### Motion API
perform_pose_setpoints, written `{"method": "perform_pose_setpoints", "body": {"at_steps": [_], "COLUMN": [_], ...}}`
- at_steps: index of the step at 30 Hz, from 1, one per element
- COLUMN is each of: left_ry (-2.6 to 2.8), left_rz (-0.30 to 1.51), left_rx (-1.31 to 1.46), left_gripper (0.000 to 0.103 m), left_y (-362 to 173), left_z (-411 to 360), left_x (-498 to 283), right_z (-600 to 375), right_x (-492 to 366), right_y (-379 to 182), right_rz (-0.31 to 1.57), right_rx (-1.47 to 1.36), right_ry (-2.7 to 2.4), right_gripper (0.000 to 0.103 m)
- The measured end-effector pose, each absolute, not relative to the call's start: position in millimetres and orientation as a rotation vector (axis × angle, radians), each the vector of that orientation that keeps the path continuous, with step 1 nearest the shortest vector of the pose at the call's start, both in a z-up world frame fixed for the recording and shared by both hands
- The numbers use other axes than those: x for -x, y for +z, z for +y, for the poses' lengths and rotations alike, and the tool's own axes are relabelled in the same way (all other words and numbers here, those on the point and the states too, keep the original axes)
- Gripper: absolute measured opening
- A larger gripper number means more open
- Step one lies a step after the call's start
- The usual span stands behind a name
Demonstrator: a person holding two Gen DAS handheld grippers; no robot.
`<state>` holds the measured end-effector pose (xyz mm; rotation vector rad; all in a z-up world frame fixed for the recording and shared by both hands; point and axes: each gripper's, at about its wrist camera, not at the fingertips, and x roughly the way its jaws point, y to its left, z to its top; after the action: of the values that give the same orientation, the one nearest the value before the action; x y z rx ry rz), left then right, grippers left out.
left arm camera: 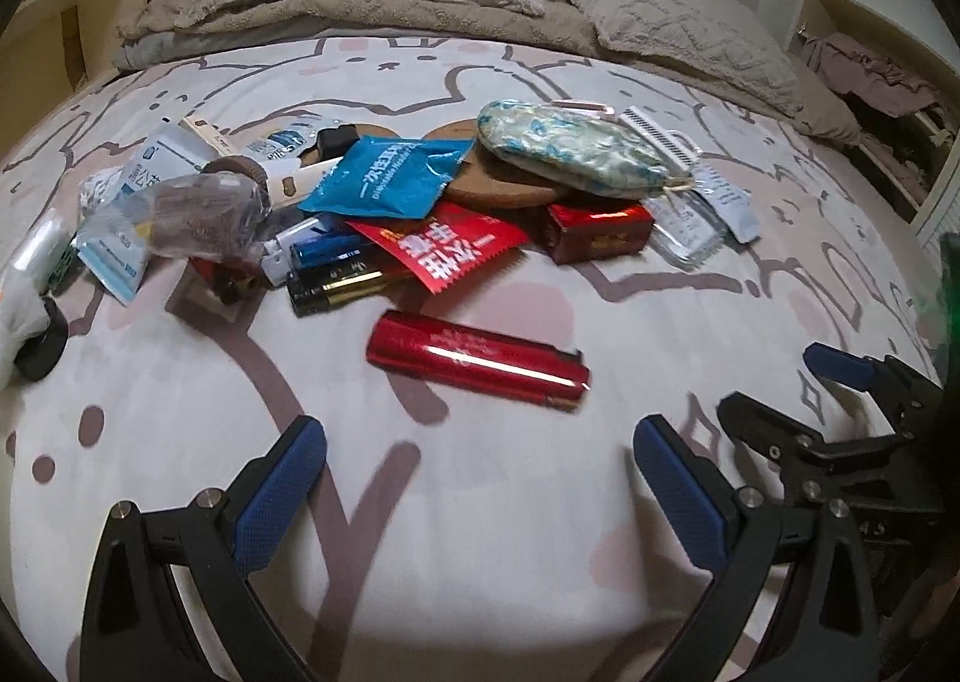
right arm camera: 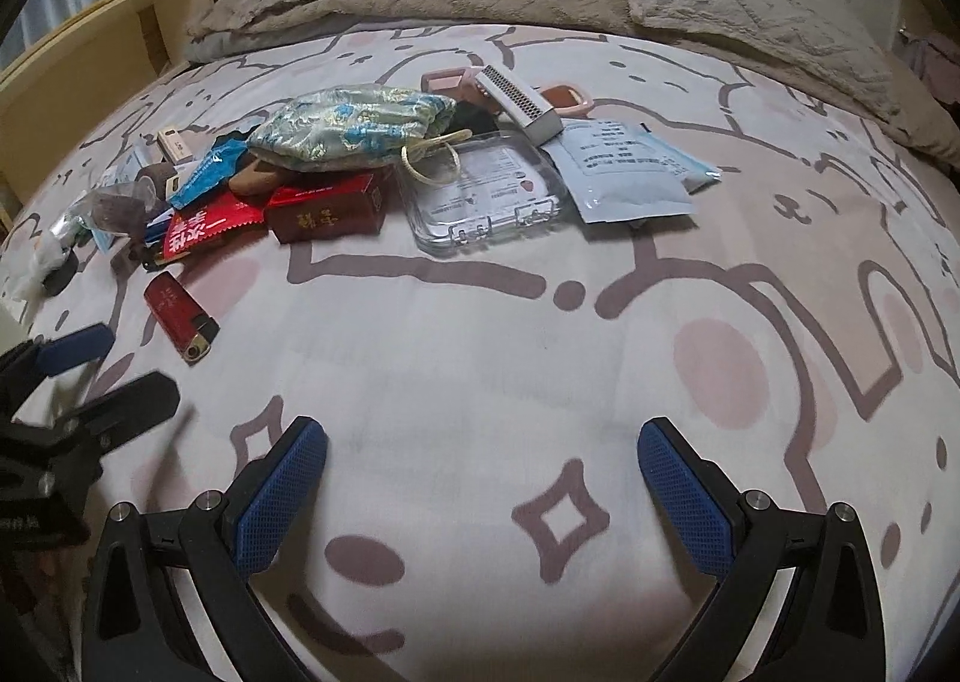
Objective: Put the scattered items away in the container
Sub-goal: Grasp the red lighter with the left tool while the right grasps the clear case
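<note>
Two spread grippers hover over a cluttered bed

A patterned bed (right arm camera: pixel 540 358) fills both views; the scattered pile (left arm camera: pixel 372 202) sits at centre frame, with a clear plastic case (right arm camera: pixel 486 196), perhaps the container, at its right. The left gripper (left arm camera: pixel 480 478) and right gripper (right arm camera: pixel 483 478) both gape empty. The red lighter (left arm camera: pixel 477 361), lying apart and nearest, looks easiest: close squarely across its width.

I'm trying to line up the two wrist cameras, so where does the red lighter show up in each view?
Left wrist view: the red lighter lies centre frame on the bedsheet, just ahead of the open left gripper.
Right wrist view: the lighter sits at far left, well away from the open right gripper.
Shared landmark: the red box beyond it in the pile.
</note>
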<state>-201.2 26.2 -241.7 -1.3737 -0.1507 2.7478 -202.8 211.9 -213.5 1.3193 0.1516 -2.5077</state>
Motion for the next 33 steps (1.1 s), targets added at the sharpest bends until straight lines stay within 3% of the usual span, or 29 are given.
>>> {"method": "perform_pose_setpoints", "body": {"at_steps": [11,25,33], "left_ry": [2.748,2.743,2.752], "left_rz": [0.0,-0.044,-0.027], "left_rx": [1.415,1.386,1.382], "left_gripper": [0.103,0.103,0.103], "left_y": [-250.0,-255.9,-256.7], "left_z": [31.0,26.6,28.2], "left_x": [221.5,219.7,220.3], "right_z": [212.7,226.8,217.6], "right_x": [224.5,273.7,289.2], "right_y": [-219.8,-218.0,-216.0], "right_rz": [0.112,-0.084,-0.015], "right_rx": [-1.314,-1.226,-1.209], "right_ry": [-2.471,-2.325,-2.304], "right_gripper": [0.103,0.103,0.103]}}
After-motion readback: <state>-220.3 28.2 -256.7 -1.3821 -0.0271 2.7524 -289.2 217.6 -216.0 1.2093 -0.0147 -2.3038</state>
